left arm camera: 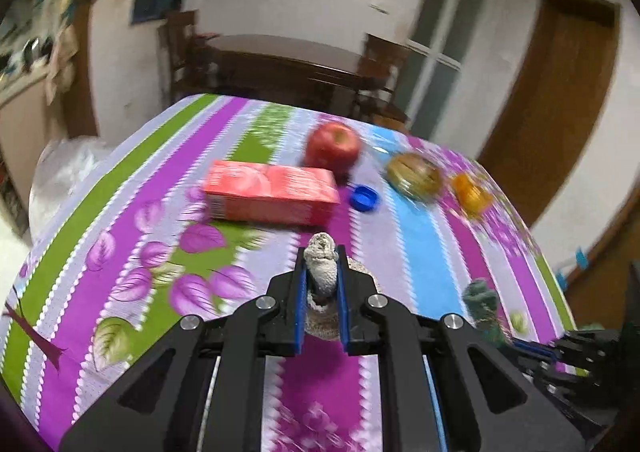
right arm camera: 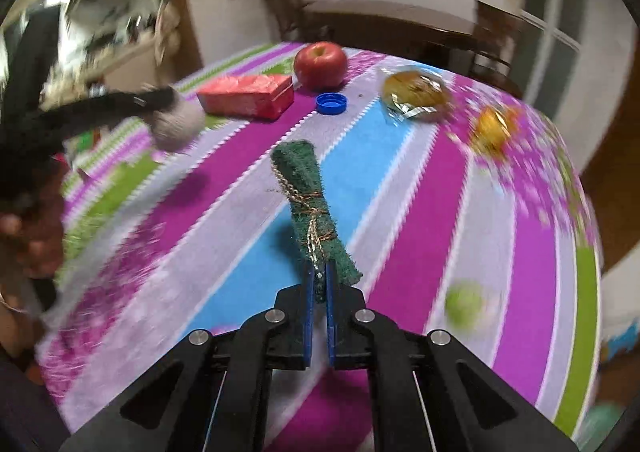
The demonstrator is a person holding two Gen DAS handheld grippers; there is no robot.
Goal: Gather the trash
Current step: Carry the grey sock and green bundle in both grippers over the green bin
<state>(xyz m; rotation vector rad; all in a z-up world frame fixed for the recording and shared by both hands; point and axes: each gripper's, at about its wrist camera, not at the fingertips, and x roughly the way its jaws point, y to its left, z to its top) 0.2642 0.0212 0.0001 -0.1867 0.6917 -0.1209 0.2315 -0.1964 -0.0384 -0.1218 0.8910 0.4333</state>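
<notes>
My left gripper (left arm camera: 322,256) is shut on a grey-white crumpled wad (left arm camera: 322,276), held just above the striped tablecloth (left arm camera: 424,272). In the right wrist view my right gripper (right arm camera: 319,274) is shut on the near end of a rolled green scouring pad (right arm camera: 306,191) tied with gold thread; the pad's far end points away over the cloth. The left gripper (right arm camera: 160,99) appears blurred at that view's left, carrying the wad (right arm camera: 178,125). A red carton (left arm camera: 272,191), a blue bottle cap (left arm camera: 364,197), a clear-wrapped bun (left arm camera: 414,175) and an orange wrapped piece (left arm camera: 470,191) lie farther back.
A red apple (left arm camera: 334,145) stands behind the carton. A white plastic bag (left arm camera: 64,175) hangs off the table's left side. Beyond the table are a dark wooden table with chairs (left arm camera: 280,63) and a brown door (left arm camera: 560,91). A hand (right arm camera: 24,236) shows at the left.
</notes>
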